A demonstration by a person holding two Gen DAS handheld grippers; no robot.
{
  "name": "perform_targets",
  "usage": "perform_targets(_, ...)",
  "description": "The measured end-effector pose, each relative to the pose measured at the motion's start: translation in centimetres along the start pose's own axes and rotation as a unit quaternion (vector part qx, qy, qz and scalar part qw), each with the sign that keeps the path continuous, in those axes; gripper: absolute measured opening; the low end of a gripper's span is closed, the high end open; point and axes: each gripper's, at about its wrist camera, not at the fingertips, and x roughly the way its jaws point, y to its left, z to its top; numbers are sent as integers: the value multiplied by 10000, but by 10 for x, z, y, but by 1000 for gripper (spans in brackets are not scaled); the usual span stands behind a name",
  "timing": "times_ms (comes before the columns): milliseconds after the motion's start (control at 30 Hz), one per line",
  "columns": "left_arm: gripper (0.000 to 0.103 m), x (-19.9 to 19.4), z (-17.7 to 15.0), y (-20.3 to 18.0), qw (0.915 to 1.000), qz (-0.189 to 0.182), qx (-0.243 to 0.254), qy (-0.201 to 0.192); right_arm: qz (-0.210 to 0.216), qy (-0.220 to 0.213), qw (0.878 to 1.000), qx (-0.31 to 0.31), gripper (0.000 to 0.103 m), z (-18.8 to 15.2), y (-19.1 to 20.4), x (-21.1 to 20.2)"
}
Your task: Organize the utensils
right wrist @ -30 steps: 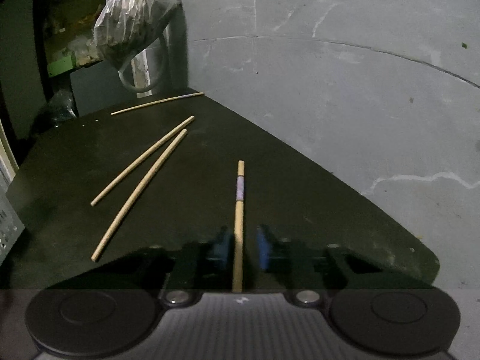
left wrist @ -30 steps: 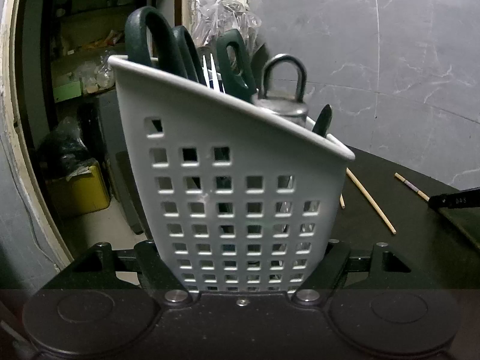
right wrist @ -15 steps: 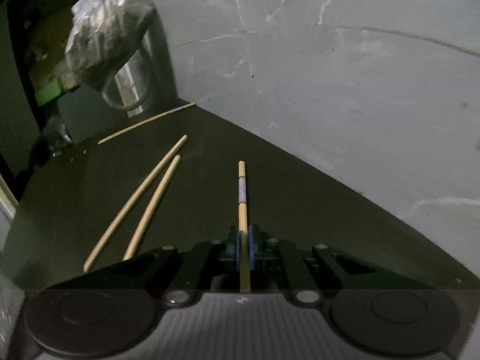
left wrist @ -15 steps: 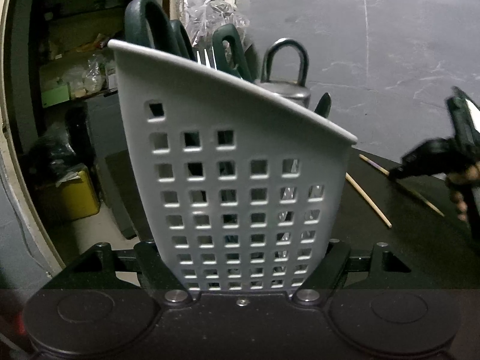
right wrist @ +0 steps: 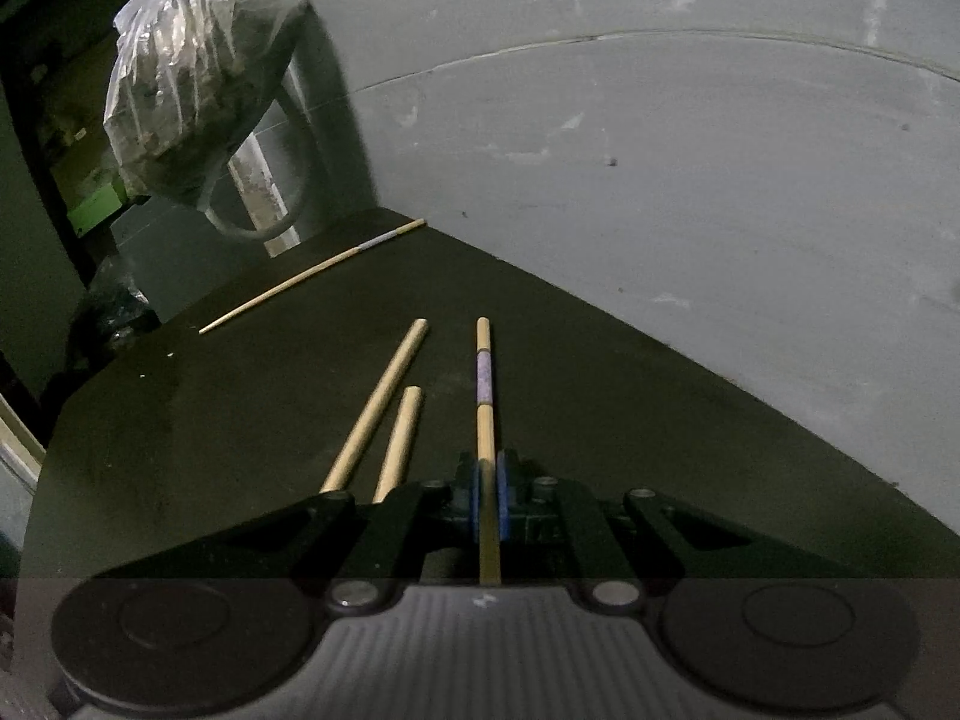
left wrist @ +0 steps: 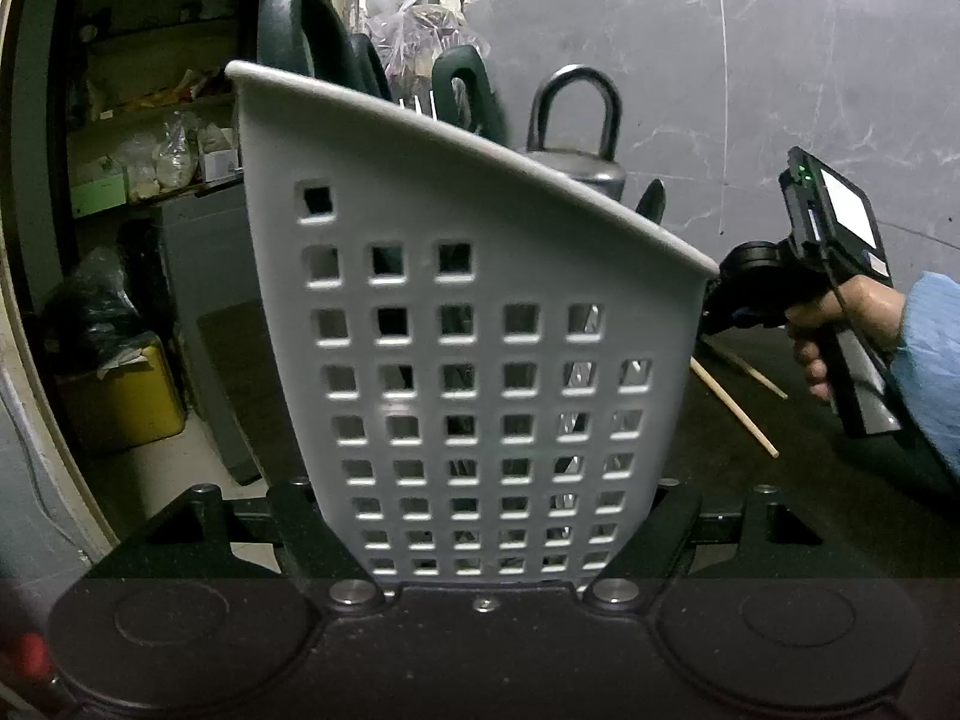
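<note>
Utensils: we are logging the white perforated utensil basket (left wrist: 480, 360) as filling the centre of the left wrist frame, held between the fingers of the left gripper (left wrist: 486, 546), which are pressing on its lower sides. Dark green handles (left wrist: 300, 30) are sticking up above its rim at upper centre, with fork tines (left wrist: 417, 105) between them and a metal loop handle (left wrist: 576, 114) to their right. The basket's rim is slanting down toward the right of the frame.

In the right wrist frame, we are seeing the right gripper (right wrist: 489, 498) with its fingers clamped on a banded chopstick (right wrist: 485, 396), a wooden stick carrying a purple band. The stick is running straight up the centre of the frame from between the blue pads (right wrist: 504, 498). Whether its far end is touching the dark desk (right wrist: 180, 420) we cannot tell.

Just left of it, two plain chopsticks (right wrist: 378, 408) are lying on the desk side by side, their near ends hidden behind the gripper. A fourth chopstick (right wrist: 312, 273) is lying well apart at upper left, near the desk's far edge. A plastic bag (right wrist: 192, 66) is hanging at the upper left of the frame.

At the right of the left wrist frame, we are noting a hand (left wrist: 840, 324) in a blue sleeve (left wrist: 930, 360) gripping the right gripper's handle, beside the basket's low corner.
</note>
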Motion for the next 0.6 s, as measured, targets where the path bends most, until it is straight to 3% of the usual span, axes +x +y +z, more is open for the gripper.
perform_targets(167, 78, 0, -2, 2, 10000, -28, -20, 5, -82, 37, 9998, -153, 7, -3, 8, -3)
perform_targets(500, 78, 3, -5, 5, 10000, -57, -37, -3, 137, 195, 9993, -295, 7, -19, 20, -21)
perform_targets(600, 78, 4, -5, 6, 10000, -68, -57, 12, 128, 197, 9994, -254, 13, -20, 22, -23)
